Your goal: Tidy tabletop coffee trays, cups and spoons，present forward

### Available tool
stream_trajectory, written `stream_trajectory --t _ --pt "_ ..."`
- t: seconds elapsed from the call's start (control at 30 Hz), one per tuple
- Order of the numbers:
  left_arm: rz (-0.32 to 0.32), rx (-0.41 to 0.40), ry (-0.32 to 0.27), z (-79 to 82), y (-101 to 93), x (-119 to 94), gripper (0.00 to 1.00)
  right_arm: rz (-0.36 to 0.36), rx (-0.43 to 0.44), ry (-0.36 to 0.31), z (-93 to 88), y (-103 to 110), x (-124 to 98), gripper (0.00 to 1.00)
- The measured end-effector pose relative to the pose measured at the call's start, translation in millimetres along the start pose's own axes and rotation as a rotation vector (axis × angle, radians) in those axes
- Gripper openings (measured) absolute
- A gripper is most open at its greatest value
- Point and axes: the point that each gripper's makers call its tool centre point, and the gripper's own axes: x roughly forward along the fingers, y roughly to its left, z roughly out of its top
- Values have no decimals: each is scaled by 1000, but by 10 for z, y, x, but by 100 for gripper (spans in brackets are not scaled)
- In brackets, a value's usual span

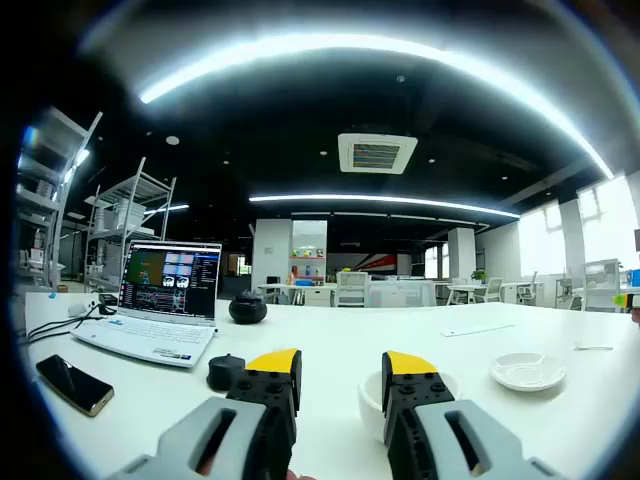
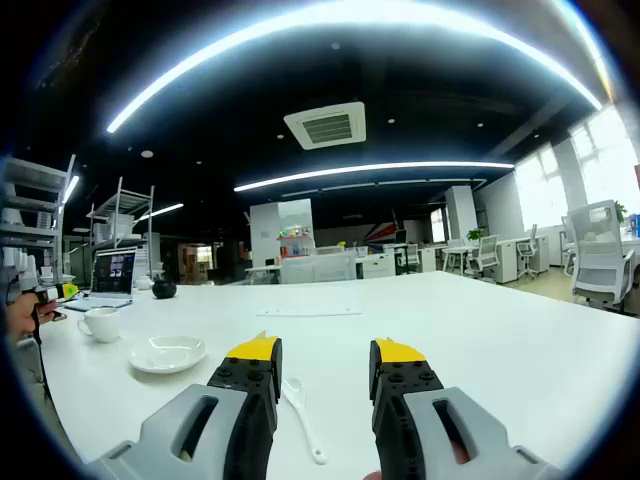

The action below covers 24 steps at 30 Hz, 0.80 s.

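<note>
Left gripper view — left gripper (image 1: 340,372) wide above a cup (image 1: 372,400); right gripper (image 2: 325,362) wide over a spoon (image 2: 303,417) on the tabletop (image 2: 500,340).

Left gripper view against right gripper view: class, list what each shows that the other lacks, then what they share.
Left gripper view alone: a phone, a round black object and a black lid-like disc.

Right gripper view alone: a white spoon and a paper sheet.

Both: the laptop, cup, saucer and white table, behind open tongs.
</note>
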Motion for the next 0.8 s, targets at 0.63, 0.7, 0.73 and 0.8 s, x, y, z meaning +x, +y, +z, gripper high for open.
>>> stream_trajectory --t 0.63,0.7,0.73,0.8 --pt "1 -1 -1 17 5 -1 34 -9 -2 -5 11 -43 -40 36" --pt "1 -3 -1 21 8 -3 34 -10 -2 -8 19 -48 -45 36" --pt "2 -5 2 18 11 -3 34 -10 -1 -9 23 -48 -46 36" --pt "1 -4 4 17 14 -5 34 -8 -1 -11 32 -46 -47 36"
